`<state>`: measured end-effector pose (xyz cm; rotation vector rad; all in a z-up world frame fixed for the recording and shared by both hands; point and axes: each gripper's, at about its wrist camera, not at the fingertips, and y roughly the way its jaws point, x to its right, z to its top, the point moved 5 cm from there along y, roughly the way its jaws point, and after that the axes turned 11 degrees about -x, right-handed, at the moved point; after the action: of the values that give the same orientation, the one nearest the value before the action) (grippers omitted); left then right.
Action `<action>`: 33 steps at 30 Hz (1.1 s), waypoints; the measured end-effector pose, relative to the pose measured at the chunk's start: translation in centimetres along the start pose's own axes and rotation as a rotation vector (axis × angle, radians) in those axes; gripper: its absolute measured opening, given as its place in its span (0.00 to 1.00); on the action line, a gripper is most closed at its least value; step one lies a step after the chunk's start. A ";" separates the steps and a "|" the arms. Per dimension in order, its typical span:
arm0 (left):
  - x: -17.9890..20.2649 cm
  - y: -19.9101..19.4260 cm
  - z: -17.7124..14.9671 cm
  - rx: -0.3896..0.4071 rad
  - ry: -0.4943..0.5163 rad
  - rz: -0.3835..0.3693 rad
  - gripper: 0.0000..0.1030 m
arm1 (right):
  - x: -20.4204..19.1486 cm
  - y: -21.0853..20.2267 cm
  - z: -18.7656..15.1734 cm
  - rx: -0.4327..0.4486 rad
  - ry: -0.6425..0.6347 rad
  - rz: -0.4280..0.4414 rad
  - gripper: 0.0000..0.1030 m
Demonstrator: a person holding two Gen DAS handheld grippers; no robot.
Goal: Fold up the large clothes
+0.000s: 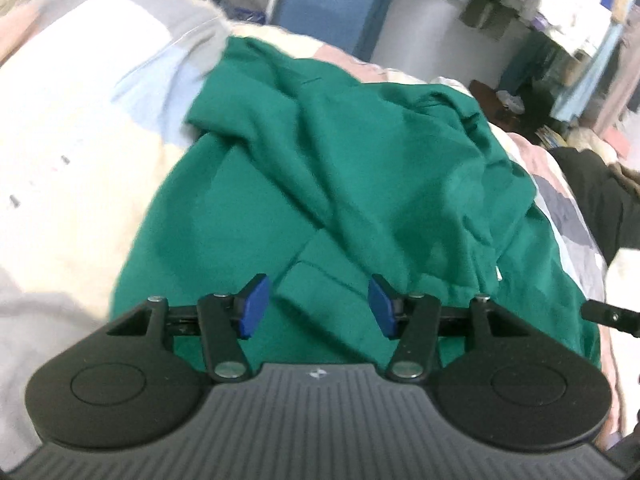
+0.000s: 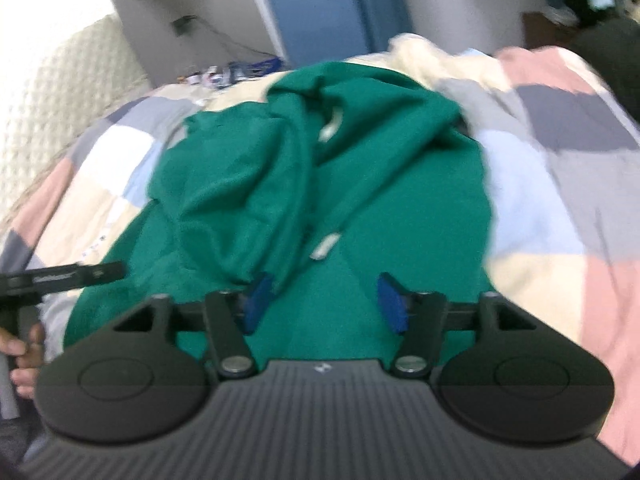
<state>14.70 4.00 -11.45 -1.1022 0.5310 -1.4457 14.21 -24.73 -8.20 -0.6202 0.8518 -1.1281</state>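
Patchwork blanket (image 2: pixel 552 208) covers bed, edges cut off. Green top (image 1: pixel 328 168) lies crumpled on blanket, shape hard to read in blur. Left gripper (image 1: pixel 318 306) above top, fingers spread, pinching nothing. Right gripper (image 2: pixel 326 302) same, fingers spread, empty. Small white tag (image 2: pixel 326 246) on top, blurry.

The garment (image 1: pixel 340 168) lies crumpled on the quilt (image 1: pixel 72 128), quilt showing left and right of it, with a door (image 2: pixel 316 12) beyond the far edge.
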 end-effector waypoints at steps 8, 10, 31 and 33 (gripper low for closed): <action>-6.4 -2.2 -0.8 -0.039 -0.220 0.016 0.66 | 6.7 0.2 -0.5 0.000 0.353 -0.152 0.81; -8.3 -2.5 -1.1 -0.036 -0.296 0.011 0.66 | 8.5 0.4 -1.1 -0.013 0.458 -0.111 0.81; -9.2 2.0 -1.7 -0.147 -0.456 -0.139 0.66 | 7.2 1.4 -0.3 -0.055 0.500 0.225 0.83; -8.9 2.0 -1.6 -0.145 -0.441 -0.134 0.66 | 6.9 1.4 0.1 -0.061 0.423 0.067 0.83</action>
<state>13.21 11.49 -16.73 -1.5463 0.2532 -1.2371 16.30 -30.85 -11.12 -0.4024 1.2635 -1.1946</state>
